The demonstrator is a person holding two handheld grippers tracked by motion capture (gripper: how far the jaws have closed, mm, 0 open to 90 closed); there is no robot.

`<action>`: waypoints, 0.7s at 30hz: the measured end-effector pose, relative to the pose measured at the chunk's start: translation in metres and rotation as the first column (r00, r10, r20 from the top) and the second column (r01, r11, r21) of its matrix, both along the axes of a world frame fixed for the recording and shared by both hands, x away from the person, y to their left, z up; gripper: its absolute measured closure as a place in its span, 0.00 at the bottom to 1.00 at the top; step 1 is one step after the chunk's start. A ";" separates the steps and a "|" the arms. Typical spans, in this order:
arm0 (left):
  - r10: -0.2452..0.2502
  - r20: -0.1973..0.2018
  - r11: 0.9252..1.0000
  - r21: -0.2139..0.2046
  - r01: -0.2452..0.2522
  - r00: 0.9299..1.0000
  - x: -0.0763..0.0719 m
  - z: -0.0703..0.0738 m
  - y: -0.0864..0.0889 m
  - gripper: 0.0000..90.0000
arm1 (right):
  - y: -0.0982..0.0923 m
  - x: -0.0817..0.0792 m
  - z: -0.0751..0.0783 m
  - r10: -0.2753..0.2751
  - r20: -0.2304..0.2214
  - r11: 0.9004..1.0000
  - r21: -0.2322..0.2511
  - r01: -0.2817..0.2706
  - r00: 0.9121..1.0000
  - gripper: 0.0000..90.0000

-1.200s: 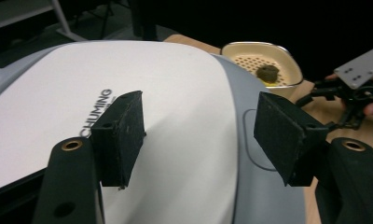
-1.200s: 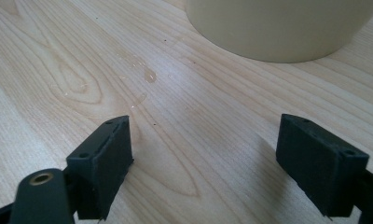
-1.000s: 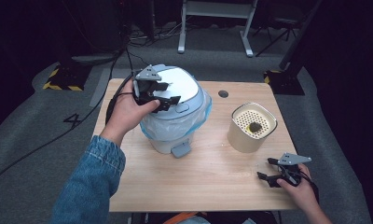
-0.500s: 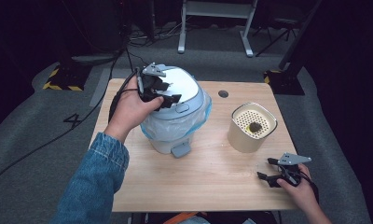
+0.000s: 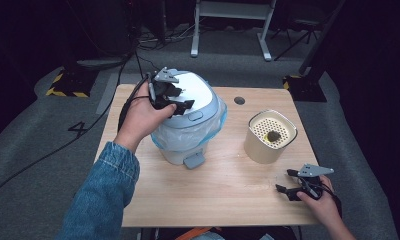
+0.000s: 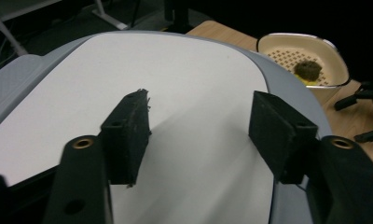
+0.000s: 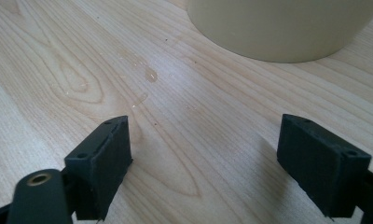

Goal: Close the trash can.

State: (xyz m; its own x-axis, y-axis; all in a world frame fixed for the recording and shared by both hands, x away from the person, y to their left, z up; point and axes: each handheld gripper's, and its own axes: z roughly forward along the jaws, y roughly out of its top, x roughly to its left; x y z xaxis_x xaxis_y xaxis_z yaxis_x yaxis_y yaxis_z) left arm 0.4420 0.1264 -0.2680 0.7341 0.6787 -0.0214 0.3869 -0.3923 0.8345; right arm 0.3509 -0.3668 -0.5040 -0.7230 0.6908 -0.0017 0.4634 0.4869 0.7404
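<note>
Bin (image 5: 188, 125), pedal type, white and grey, stands left of centre on the wooden desk (image 5: 228, 195). Lid (image 6: 175, 93) is down, closed. A pale blue liner bag (image 5: 215, 125) puffs out under the lid rim. Grey foot pedal (image 5: 194, 160) faces the person's side.

Left tongs (image 5: 175, 97): held in the person's left hand (image 5: 140, 117), hovering over the left rear of the lid. Jaws spread apart, nothing between them. From the left gripper view, both black pads (image 6: 128, 135) sit just above the white lid surface; whether they touch it I cannot tell from here. Denim sleeve (image 5: 100, 200) on that arm.

Cream container (image 5: 269, 137) stands to the right of the bin, apart from it. Its top is a perforated insert, with a small dark lump (image 5: 273, 135) lying on it; possibly some yellow beside the lump, seen in the left gripper view.

Right tongs (image 5: 287, 182): in the right hand (image 5: 320, 200), low at the near right corner of the desk, near the container's base. Jaws wide, empty. The right gripper view shows bare wood between them and a small wet smear (image 7: 145, 81) ahead, short of the container wall.

Round cable hole (image 5: 239, 100) in the desk behind the container.
</note>
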 end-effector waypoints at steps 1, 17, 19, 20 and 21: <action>-0.002 -0.015 1.000 -0.012 0.002 1.000 0.000 0.001 0.001 0.38 | 0.000 0.000 0.000 0.000 0.000 1.000 0.000 0.000 1.000 0.20; -0.083 0.092 0.996 -0.030 0.086 0.992 -0.066 0.021 0.024 0.27 | -0.004 0.007 0.000 0.048 -0.002 0.999 0.002 -0.048 0.999 0.19; -0.091 0.094 0.995 -0.032 0.094 0.991 -0.075 0.019 0.027 0.27 | -0.004 0.009 0.000 0.051 -0.002 0.999 0.002 -0.051 0.999 0.19; -0.092 0.095 0.995 -0.029 0.095 0.991 -0.079 0.018 0.029 0.27 | -0.004 0.010 0.000 0.054 -0.002 0.999 0.002 -0.054 0.999 0.19; -0.095 0.089 0.995 -0.029 0.098 0.991 -0.083 0.016 0.031 0.27 | -0.005 0.011 0.000 0.055 -0.002 0.998 0.002 -0.055 0.998 0.19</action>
State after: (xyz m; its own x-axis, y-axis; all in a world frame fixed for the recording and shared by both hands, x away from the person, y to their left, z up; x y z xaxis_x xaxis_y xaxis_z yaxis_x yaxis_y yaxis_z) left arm 0.3592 0.1574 -0.2520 0.7964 0.6043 0.0238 0.2739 -0.3955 0.8767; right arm 0.3620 -0.3713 -0.5040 -0.7602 0.6497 0.0013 0.4375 0.5104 0.7403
